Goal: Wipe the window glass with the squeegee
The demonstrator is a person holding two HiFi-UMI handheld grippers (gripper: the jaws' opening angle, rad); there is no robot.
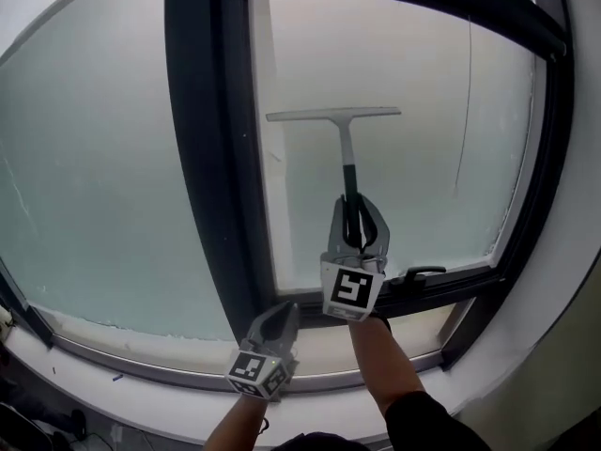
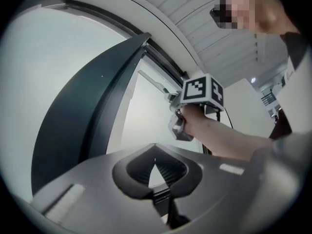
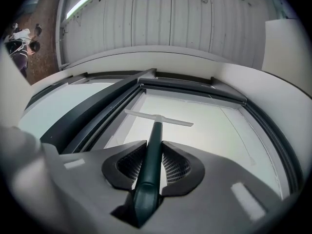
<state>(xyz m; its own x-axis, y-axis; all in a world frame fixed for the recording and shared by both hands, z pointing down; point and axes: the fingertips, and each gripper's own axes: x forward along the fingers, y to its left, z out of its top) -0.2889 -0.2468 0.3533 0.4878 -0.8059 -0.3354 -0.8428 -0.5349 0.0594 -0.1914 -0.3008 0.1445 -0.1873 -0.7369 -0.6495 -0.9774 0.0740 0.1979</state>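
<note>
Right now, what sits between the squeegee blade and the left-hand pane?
The dark vertical frame post separates them, clearest in the head view. The squeegee blade lies on the right pane, the left-hand pane beyond the post.

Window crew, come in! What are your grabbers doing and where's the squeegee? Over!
Right gripper shut on squeegee handle. Blade flat on the window glass, right pane. Left gripper shut, empty, down by the sill. Nothing seen blocking the blade.
</note>
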